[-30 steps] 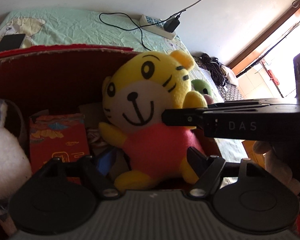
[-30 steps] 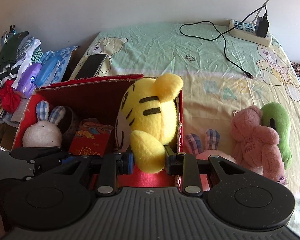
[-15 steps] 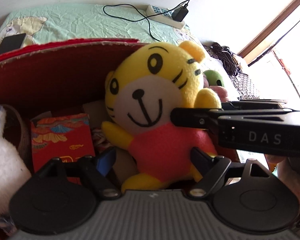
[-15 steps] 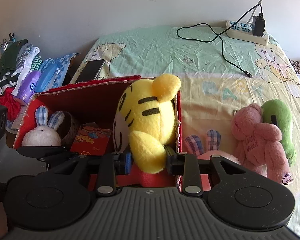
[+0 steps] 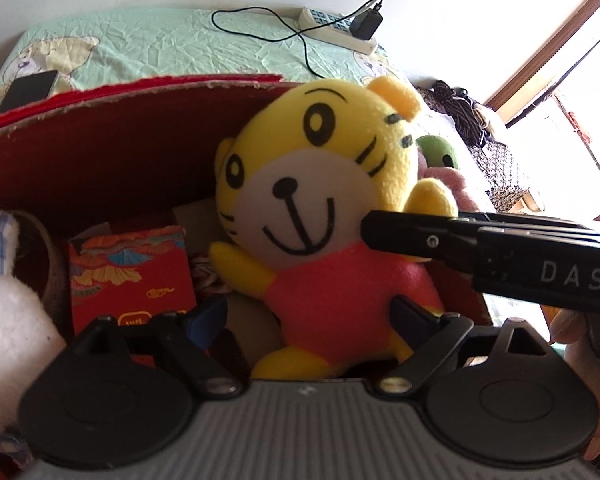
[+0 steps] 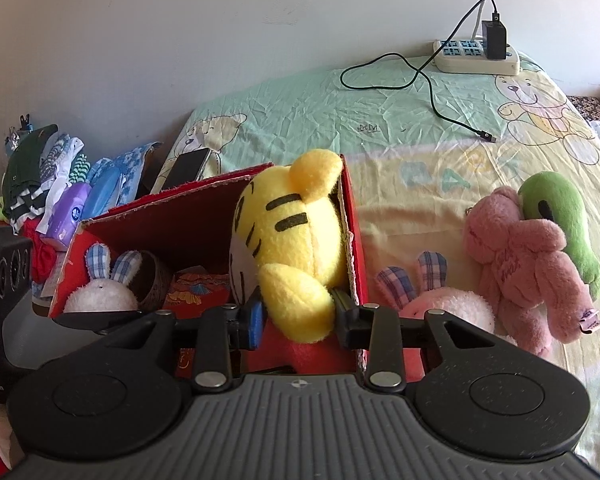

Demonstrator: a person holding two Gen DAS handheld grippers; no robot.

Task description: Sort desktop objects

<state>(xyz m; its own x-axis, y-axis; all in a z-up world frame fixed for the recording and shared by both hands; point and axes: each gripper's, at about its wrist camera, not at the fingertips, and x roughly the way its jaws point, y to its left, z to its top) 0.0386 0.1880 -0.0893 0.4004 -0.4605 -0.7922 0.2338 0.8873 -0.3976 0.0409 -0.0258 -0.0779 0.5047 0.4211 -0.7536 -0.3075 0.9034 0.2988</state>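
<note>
My right gripper [image 6: 298,314] is pinched on the yellow tiger plush [image 6: 296,240], wedged against the red box [image 6: 188,220] right wall. Left of it, a white bunny plush [image 6: 102,294], brown bowl [image 6: 156,280] and red packet [image 6: 198,286] crowd the floor. Open bedsheet [image 6: 380,140] lies behind the box.

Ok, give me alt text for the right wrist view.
The right tongs pinch the arm of a yellow tiger plush sitting in a red box on a bed. A pink plush and a green plush lie to the right.
</note>
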